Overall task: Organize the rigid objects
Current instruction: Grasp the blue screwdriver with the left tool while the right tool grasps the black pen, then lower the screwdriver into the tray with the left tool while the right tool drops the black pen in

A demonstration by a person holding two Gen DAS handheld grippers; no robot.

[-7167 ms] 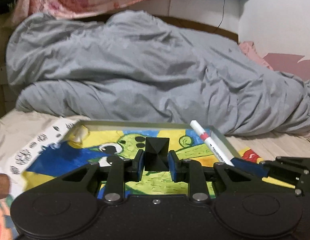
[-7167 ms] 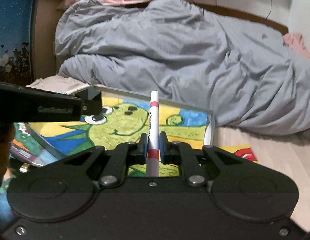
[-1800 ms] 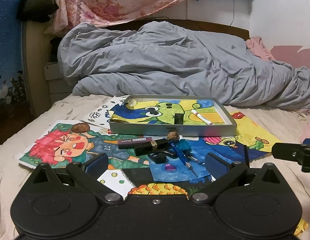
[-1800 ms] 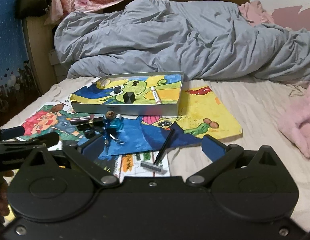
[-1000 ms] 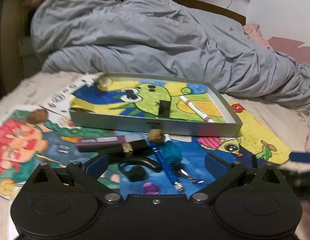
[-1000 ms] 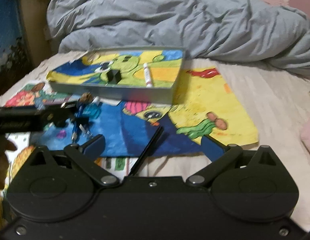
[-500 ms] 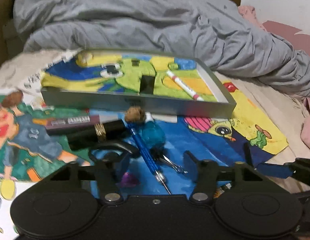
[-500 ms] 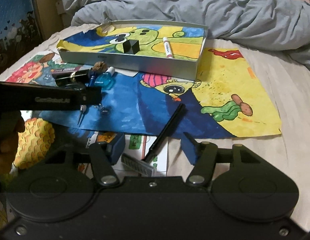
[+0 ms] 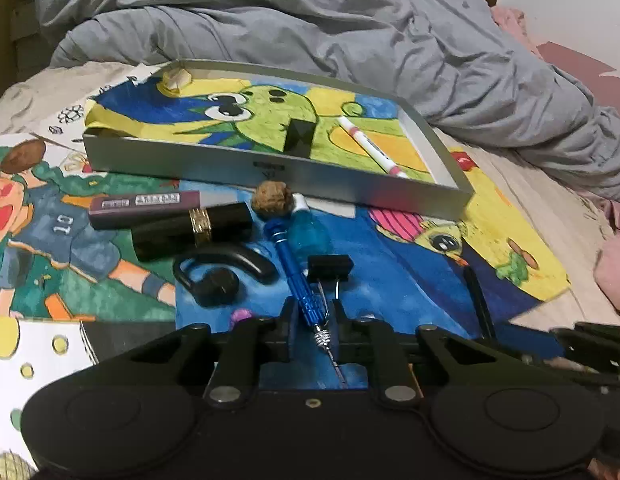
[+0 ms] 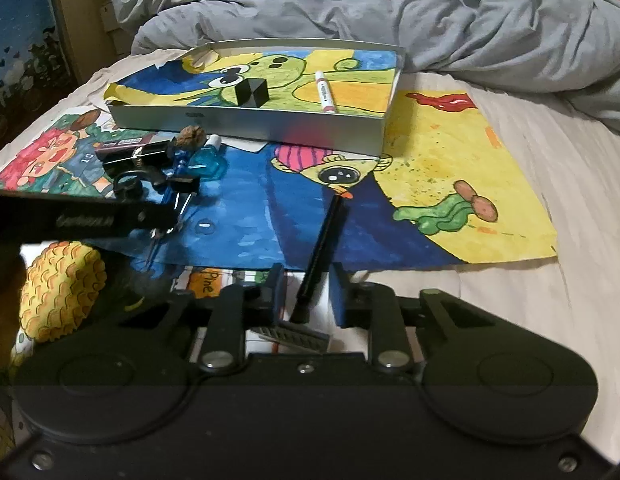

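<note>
Rigid objects lay scattered on colourful painted paper sheets (image 9: 409, 276) spread over a bed, in front of a shallow grey metal tray (image 9: 349, 188). Inside the tray, on a green cartoon drawing, stood a black cube (image 9: 298, 138) and lay a white marker pen with red bands (image 9: 369, 146).

Just before the tray's near wall sat a brown walnut (image 9: 272, 200), a maroon rectangular tube (image 9: 146, 206), a black lipstick case with a gold band (image 9: 192, 230), a teal glass bottle (image 9: 310, 232), a black curved hook-shaped piece (image 9: 224, 270) and a black binder clip (image 9: 329, 267).

A slim blue metal screwdriver (image 9: 298, 280) lay slanted, its silver tip end between the jaws of the left gripper (image 9: 313, 330); those jaws were closing, their pads right at the shaft's sides, though whether they already pressed on it could not be told.

In the right wrist view, a thin black pen (image 10: 321, 248) lay across the blue painting with its near end between the jaws of the right gripper (image 10: 308, 300). These jaws were also closing, with a visible gap left on each side of the pen. A small grey ridged piece (image 10: 298, 334) lay just below that pen end. The grey rumpled duvet (image 10: 389, 4) filled the back of the bed.
</note>
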